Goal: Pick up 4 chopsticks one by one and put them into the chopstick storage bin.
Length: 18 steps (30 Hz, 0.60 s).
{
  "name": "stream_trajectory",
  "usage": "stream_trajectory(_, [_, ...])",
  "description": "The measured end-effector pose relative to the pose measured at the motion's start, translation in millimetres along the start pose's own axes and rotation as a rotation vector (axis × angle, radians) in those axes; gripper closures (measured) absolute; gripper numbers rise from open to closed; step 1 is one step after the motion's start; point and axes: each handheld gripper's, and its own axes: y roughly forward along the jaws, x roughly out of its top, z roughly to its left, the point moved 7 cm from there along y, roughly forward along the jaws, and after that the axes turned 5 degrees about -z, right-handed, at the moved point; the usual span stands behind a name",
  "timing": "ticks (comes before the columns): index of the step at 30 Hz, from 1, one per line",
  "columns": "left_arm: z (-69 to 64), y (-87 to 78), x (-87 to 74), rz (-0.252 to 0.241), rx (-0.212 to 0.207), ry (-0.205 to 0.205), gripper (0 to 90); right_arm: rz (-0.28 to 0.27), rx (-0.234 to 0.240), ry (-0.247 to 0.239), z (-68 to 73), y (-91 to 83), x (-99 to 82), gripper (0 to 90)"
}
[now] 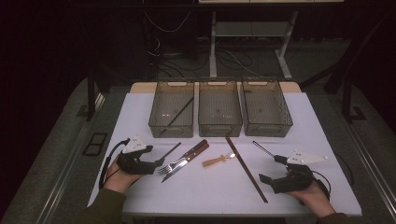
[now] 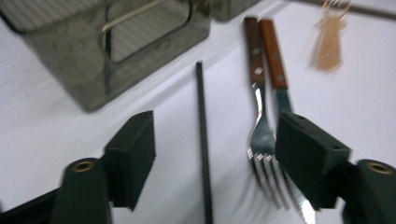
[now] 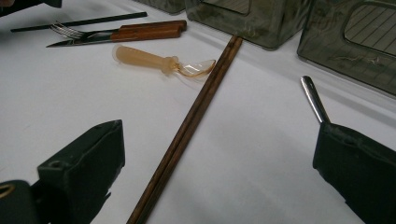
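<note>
White worktop (image 1: 210,196) carries all. Three clear bins (image 1: 219,112) in row at far side; leftmost holds dark stick. Right gripper (image 1: 273,170) low at right, fingers spread, nothing between. Left gripper (image 2: 212,149) low over black chopstick (image 2: 201,130), fingers spread astride it, not touching; fork (image 2: 261,135) just beside.

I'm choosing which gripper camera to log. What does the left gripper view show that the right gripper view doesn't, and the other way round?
Left gripper view alone: the black chopstick running between its open gripper jaws, untouched.

Right gripper view alone: the brown wooden chopsticks between its open gripper jaws, and a metal handle by one jaw.

Both: the fork, the knife, the amber spoon, smoky bins and white table.
</note>
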Motion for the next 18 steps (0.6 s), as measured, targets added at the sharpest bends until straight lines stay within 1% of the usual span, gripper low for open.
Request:
stream_trajectory(4, [3.4, 1.5, -5.2, 0.019, 0.009, -0.015, 42.1, 0.000, 0.002, -0.002, 0.7, -0.1, 0.0, 2.5])
stream_trajectory(10, [6.6, 2.9, -11.6, 0.047, 0.006, -0.040, 55.4, 0.003, 0.002, -0.003, 0.7, 0.2, -0.2, 2.5])
stream_trajectory(14, [6.2, 5.8, -16.4, 0.077, 0.003, -0.055, 62.0, 0.002, 0.002, -0.003, 1.1, 0.0, 0.0, 2.5])
stream_trajectory(15, [6.5, 6.3, -17.2, 0.085, 0.002, -0.050, 63.6, 0.001, 0.004, -0.003, 1.1, 0.1, 0.0, 2.5])
stream_trajectory(18, [6.4, 7.6, -18.8, 0.096, 0.001, -0.052, 68.3, 0.002, 0.004, -0.003, 1.2, 0.1, 0.0, 2.5])
